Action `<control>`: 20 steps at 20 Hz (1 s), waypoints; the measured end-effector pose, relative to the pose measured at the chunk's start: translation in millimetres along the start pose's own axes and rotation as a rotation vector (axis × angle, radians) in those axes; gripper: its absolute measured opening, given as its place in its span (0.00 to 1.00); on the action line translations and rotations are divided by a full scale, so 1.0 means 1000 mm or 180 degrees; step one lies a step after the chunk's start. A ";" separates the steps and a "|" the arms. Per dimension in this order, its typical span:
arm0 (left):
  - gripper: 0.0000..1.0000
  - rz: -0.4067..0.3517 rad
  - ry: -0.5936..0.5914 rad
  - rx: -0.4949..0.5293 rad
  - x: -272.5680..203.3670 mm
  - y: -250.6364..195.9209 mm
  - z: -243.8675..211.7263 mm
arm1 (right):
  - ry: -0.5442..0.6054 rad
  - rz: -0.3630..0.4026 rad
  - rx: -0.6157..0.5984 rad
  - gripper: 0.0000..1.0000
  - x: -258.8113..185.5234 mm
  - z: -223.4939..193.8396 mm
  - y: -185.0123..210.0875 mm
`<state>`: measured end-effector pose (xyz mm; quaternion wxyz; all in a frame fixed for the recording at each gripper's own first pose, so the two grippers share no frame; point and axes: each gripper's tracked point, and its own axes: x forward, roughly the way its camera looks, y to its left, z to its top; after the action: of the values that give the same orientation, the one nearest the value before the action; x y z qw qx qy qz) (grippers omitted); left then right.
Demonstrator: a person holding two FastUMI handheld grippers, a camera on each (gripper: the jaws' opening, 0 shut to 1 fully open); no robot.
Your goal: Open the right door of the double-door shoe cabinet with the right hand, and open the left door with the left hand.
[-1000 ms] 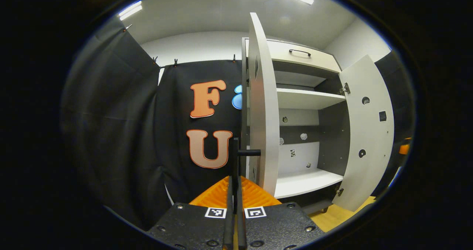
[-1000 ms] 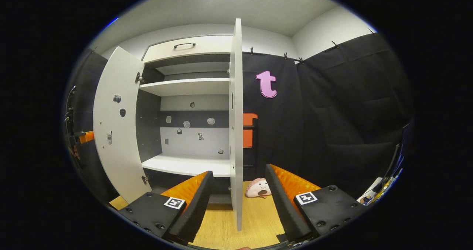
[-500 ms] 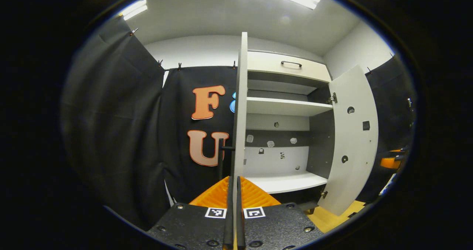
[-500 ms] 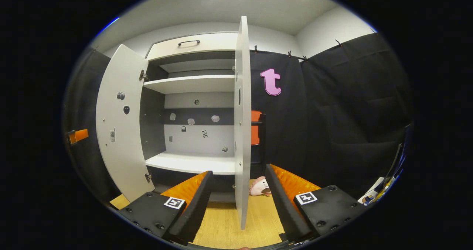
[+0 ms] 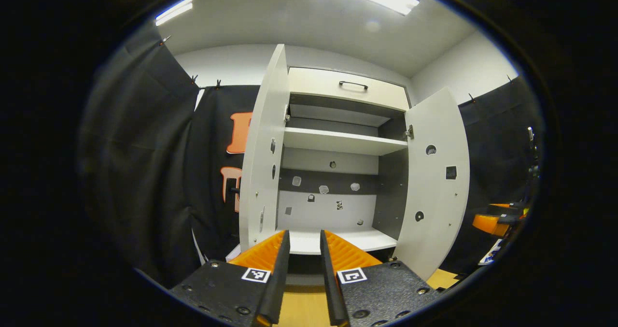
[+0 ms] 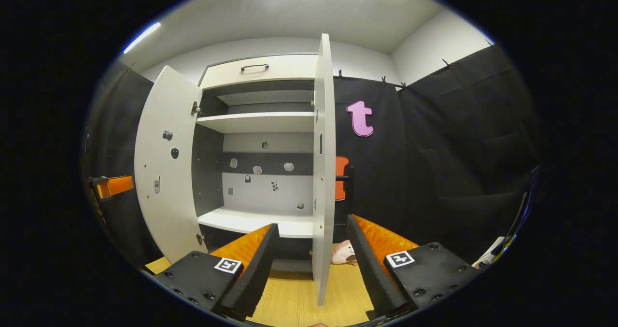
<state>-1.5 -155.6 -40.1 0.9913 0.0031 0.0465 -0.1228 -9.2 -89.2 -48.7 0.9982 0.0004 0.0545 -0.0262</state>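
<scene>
Booth: black cloth walls, white ceiling with strip lights, wood-tone floor [image 6: 289, 303].
Shoe cabinet [image 5: 338, 138]: stands against the back wall; interior shelves exposed, top drawer with a dark handle closed.
Left door [image 5: 258, 163]: swung out from the cabinet's left edge; its inner face shows in the left gripper view.
Right door [image 6: 322, 172]: swung out from the cabinet's right edge; seen edge-on in the right gripper view, between that gripper's fingers but farther off.
Left tongs [image 5: 304, 264]: released, fingers apart with a narrow gap, holding nothing, clear of the left door.
Right tongs [image 6: 311, 259]: released, fingers wide apart, holding nothing.
Task status: judged complete; both doors stand open.
Floor item: small plush toy [image 6: 344, 252] near the right door's lower edge.
Risk 1: advancing the right tongs could strike the door edge and swing it back.
Risk 2: an unheld door may drift on its hinges.
Risk 3: sideways withdrawal of the left tongs could clip the left door.
</scene>
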 end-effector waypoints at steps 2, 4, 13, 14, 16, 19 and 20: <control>0.55 -0.0077 -0.0024 0.0018 -0.003 -0.011 -0.001 | -0.0028 0.0015 0.0000 0.93 -0.003 0.004 0.003; 0.84 -0.0074 -0.0028 -0.0009 -0.001 -0.015 -0.004 | -0.0048 0.0027 0.0010 0.93 -0.004 0.007 0.004; 0.94 -0.0003 -0.0215 -0.0012 -0.003 -0.013 0.009 | -0.0060 0.0048 0.0042 0.93 -0.006 0.008 0.007; 0.94 0.0004 -0.0223 -0.0016 -0.003 -0.012 0.009 | -0.0060 0.0049 0.0044 0.93 -0.006 0.008 0.009; 0.94 0.0016 -0.0221 -0.0027 -0.002 -0.012 0.009 | -0.0062 0.0052 0.0048 0.93 -0.005 0.008 0.009; 0.94 0.0046 -0.0193 -0.0050 0.001 -0.010 0.007 | -0.0070 0.0061 0.0050 0.93 -0.004 0.009 0.009; 0.92 0.0051 -0.0183 -0.0058 0.001 -0.010 0.007 | -0.0076 0.0062 0.0050 0.93 -0.004 0.010 0.009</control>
<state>-2.3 -165.9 -33.3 0.9932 -0.0090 0.0190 -0.1144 -11.3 -79.6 -38.0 0.9989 0.0084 0.0424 -0.0170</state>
